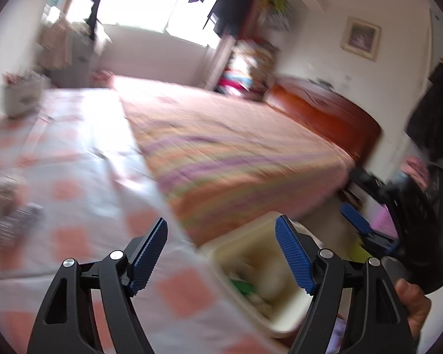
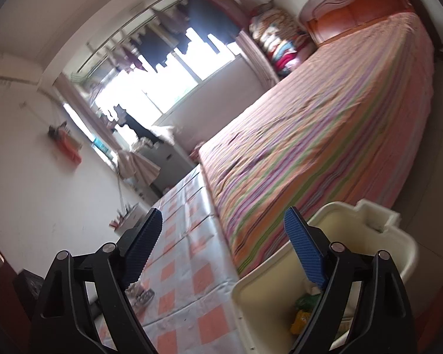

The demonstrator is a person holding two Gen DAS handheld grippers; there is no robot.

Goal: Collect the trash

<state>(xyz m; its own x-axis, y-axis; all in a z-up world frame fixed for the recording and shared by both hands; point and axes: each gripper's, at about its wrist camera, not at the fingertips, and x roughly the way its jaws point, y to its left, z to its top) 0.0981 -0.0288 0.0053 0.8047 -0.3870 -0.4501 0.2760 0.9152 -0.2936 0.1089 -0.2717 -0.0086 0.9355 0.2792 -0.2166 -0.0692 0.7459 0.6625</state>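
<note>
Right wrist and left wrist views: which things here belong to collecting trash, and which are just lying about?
Belongs to the job:
- cream bin, green and yellow scraps inside
- small litter on the checked cloth
- left gripper and right gripper, both open and empty

Just lying about:
- striped bed
- folded bedding pile
- framed picture

The bin (image 2: pixel 333 236) is smooth cream plastic. The bed cover (image 2: pixel 325 124) is striped cloth. The headboard (image 2: pixel 354 8) is shiny wood.
</note>
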